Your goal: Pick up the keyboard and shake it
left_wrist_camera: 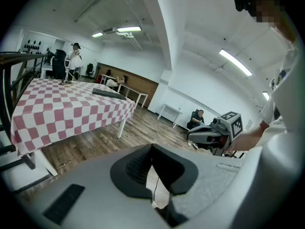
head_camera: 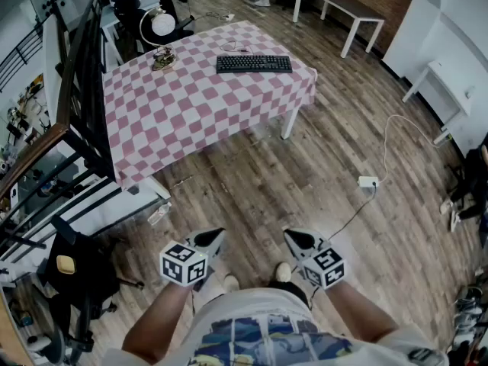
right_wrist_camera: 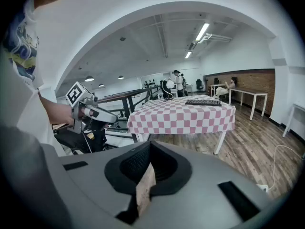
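Observation:
The black keyboard (head_camera: 253, 64) lies flat near the far edge of a table with a pink-and-white checked cloth (head_camera: 175, 113). It also shows small in the left gripper view as the keyboard (left_wrist_camera: 108, 94), and in the right gripper view as the keyboard (right_wrist_camera: 203, 102). Both grippers are held low by the person's waist over the wooden floor, well short of the table. My left gripper (head_camera: 211, 241) is shut and empty. My right gripper (head_camera: 296, 239) is shut and empty too. Each gripper view shows its own jaws pressed together, with the other gripper off to the side (left_wrist_camera: 214, 135) (right_wrist_camera: 88, 111).
A small brownish object (head_camera: 162, 58) sits on the table's far left. A white round lamp (head_camera: 162, 24) stands behind it. A dark metal rack (head_camera: 80, 120) and a black chair (head_camera: 80, 269) are on the left. A white cable with an adapter (head_camera: 368, 181) lies on the floor at the right.

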`<state>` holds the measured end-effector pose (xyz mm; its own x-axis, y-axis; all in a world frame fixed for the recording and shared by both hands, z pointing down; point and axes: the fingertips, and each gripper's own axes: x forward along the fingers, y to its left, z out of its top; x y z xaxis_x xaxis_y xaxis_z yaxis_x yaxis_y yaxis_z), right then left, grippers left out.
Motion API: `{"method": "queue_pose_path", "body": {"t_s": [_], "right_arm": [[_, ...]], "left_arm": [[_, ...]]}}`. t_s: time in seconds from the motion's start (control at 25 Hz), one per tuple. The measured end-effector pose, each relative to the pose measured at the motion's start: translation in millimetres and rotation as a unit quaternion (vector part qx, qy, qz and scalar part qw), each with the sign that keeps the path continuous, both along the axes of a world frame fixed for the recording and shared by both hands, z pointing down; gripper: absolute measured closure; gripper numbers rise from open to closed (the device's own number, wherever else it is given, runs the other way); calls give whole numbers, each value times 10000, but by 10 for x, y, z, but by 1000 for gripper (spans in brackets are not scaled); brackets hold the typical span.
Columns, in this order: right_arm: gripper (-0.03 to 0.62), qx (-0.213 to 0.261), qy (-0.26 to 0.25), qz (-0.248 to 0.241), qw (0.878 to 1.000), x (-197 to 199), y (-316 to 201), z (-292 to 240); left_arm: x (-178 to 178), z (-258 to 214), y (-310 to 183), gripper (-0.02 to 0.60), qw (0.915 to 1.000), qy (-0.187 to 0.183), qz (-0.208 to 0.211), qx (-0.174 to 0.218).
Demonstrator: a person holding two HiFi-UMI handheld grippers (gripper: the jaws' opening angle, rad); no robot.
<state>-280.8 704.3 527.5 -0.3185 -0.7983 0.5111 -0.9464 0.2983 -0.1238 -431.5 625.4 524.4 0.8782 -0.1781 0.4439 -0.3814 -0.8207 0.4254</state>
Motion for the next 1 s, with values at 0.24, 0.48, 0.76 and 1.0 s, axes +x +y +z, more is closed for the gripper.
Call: {"method": "queue_pose_path", "body": {"t_s": [0.24,0.48,0.76,1.0], "right_arm": [[597,-14,-22,17,10000,-481,-117,39],[597,8,-19,87,10000,-546,-196,19],[594,78,-319,170,9993,-60,-726,9],[548,162,-394,60,9991,603,-1331,-81]], "left_arm": [[-389,-9,-145,578,9998,22,112,146],[-401,44,-256,578,9998,78,139,95],[16,42,-716,578,9999,-5,64,160],[603,-135,-1369,577,9992,-85,-148,360]]}}
